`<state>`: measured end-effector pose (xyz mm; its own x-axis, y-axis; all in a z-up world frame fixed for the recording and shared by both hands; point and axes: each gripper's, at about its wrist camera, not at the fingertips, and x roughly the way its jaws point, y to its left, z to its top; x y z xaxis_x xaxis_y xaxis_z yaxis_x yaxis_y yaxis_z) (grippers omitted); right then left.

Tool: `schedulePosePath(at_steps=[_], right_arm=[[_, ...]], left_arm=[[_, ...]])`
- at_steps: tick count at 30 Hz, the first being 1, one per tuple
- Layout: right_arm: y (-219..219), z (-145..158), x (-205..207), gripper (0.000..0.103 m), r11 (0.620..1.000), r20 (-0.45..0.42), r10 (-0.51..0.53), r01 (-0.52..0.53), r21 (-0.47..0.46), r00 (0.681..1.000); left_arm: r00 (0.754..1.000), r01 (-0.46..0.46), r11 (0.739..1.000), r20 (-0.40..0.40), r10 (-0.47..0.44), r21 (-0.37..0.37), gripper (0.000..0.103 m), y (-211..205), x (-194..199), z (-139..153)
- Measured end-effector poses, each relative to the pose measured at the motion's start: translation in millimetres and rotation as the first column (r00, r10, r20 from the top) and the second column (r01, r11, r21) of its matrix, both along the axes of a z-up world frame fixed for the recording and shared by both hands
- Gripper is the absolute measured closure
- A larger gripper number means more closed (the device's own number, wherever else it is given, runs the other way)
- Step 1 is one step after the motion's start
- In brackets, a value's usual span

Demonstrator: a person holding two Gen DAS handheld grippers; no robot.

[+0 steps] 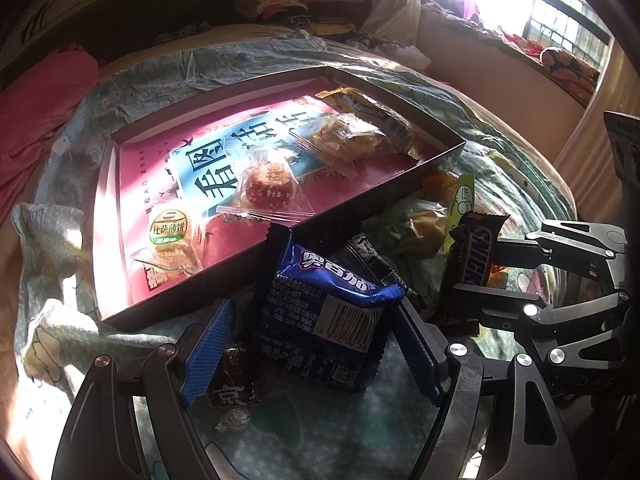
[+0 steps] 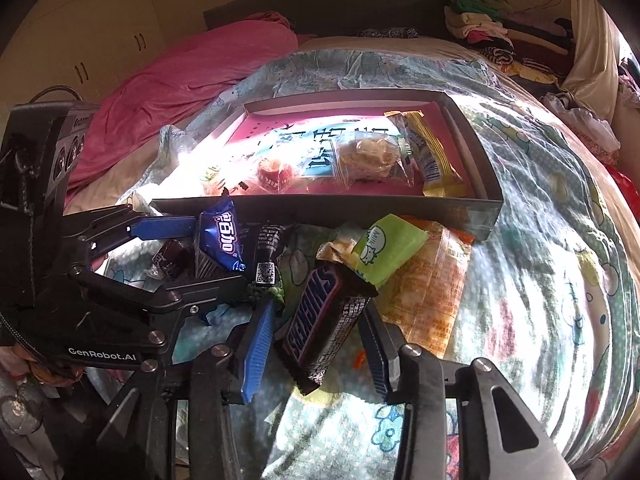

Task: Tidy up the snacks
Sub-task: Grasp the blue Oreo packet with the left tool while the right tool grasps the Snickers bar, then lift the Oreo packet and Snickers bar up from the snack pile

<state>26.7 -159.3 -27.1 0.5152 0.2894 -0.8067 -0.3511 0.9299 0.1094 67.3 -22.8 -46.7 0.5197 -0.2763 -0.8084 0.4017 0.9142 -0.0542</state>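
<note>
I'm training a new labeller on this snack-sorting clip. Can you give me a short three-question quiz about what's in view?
1. True or false: the green milk packet lies outside the box.
2. Which snack is between the right tool's fingers? A Snickers bar, B round biscuit, C yellow wafer.
3. Fill in: the blue packet is between the ___ tool's fingers.
Key: 1 true; 2 A; 3 left tool.

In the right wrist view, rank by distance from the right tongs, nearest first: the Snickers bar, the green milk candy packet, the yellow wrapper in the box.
1. Snickers bar, between the right tongs.
2. Green milk candy packet, just beyond the bar, outside the box.
3. Yellow wrapper, farthest, inside the box at its right end.
</note>
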Motion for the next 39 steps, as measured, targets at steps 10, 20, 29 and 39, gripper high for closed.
schedulePosePath(at_steps=[10, 20, 29, 39], right_arm=[[3.6, -12.8, 4.6, 0.068, 1.0, -0.025, 0.016, -0.016, 0.01, 1.0], [-6.6, -9.3, 6.6, 0.074, 0.997, -0.033, 0.01, -0.008, 0.071, 0.999], [-15.4, -1.4, 5.4, 0.079, 0.995, -0.025, -0.004, 0.006, 0.095, 1.0], [-18.1, -2.5, 7.1, 0.079, 0.993, -0.037, -0.012, 0.016, 0.113, 0.999]], left_arm=[[1.0, -0.007, 1.0, -0.006, 0.007, -0.009, 0.022, -0.6, 5.1, -2.3], [1.0, -0.011, 0.998, -0.021, 0.009, -0.055, 0.022, -0.4, 10.2, -3.7], [1.0, -0.008, 0.997, -0.028, 0.006, -0.076, 0.025, -3.0, 13.0, -5.6], [1.0, -0.001, 0.996, -0.027, -0.002, -0.093, 0.034, -7.0, 11.7, -6.0]])
